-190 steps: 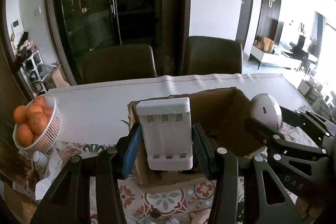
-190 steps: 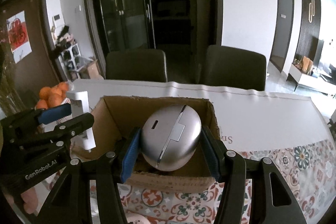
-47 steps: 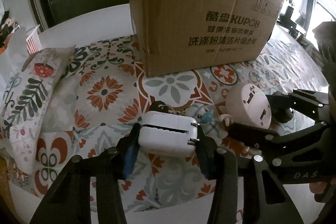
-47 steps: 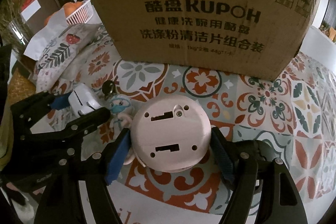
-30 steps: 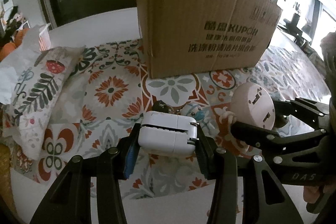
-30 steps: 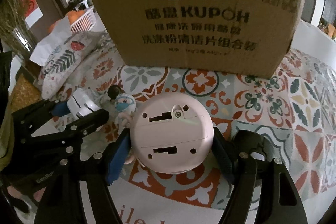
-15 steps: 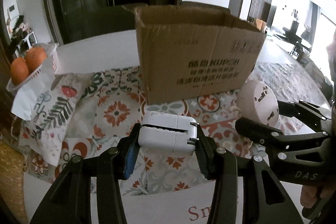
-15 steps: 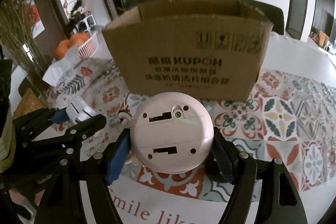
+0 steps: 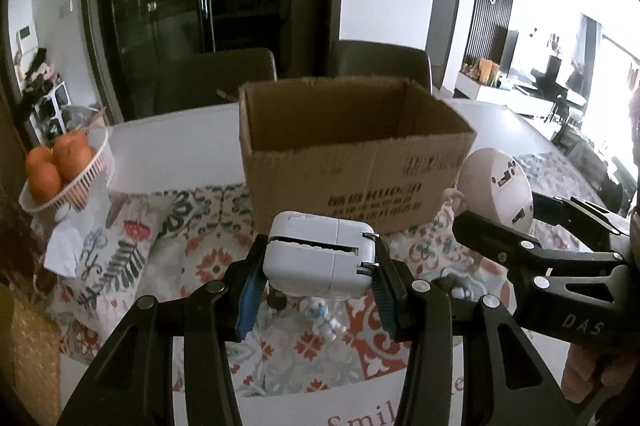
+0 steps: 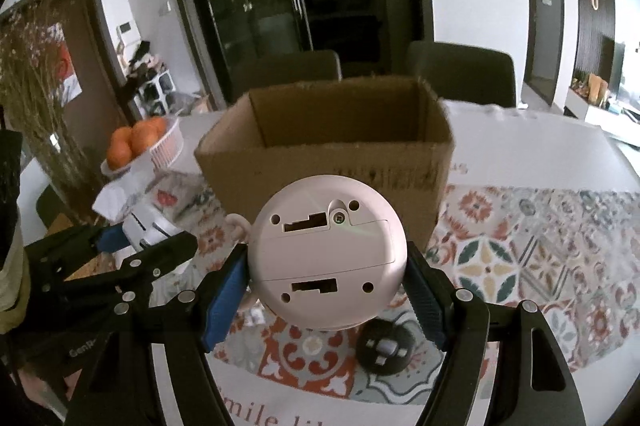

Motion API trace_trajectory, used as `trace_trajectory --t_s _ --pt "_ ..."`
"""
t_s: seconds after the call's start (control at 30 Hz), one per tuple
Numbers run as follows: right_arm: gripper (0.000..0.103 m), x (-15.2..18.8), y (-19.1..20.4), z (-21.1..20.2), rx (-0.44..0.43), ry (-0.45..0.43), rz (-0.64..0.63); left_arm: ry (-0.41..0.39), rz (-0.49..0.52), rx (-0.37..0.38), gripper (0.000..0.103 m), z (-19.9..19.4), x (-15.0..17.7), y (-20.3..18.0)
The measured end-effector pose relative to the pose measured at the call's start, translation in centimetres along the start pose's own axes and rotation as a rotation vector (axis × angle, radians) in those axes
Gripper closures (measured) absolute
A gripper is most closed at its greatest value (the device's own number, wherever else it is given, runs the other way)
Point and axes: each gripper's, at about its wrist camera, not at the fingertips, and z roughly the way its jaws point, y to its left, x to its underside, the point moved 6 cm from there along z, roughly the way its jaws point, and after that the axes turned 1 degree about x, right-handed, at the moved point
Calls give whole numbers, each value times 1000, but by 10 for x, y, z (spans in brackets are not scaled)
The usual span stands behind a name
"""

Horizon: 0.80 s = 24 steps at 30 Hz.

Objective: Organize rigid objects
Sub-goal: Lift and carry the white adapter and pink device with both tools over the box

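My left gripper (image 9: 318,272) is shut on a white power adapter (image 9: 320,258), held in the air in front of the open cardboard box (image 9: 352,154). My right gripper (image 10: 326,286) is shut on a round pink device (image 10: 326,258), whose flat underside with slots and screw holes faces the camera; the same box (image 10: 324,150) stands behind it. In the left wrist view the pink device (image 9: 496,186) shows at the right, beside the box. The adapter (image 10: 148,228) appears at the left of the right wrist view. The box's floor is hidden.
On the patterned cloth below lie a small figurine (image 9: 322,314) and a black round object (image 10: 384,346). A white basket of oranges (image 9: 64,170) stands at the left, near a floral pillow (image 9: 116,246). Two dark chairs (image 10: 460,74) stand behind the table.
Both grippers have risen with their objects, from low in front of the box's printed side to a height where the box's open top and inner walls show.
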Motion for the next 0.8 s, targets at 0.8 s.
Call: trace_trajectory --t_s 0.8 --pt "28 -75 -7 -16 27 -106 -9 -80 6 5 56 -8 -83 -4"
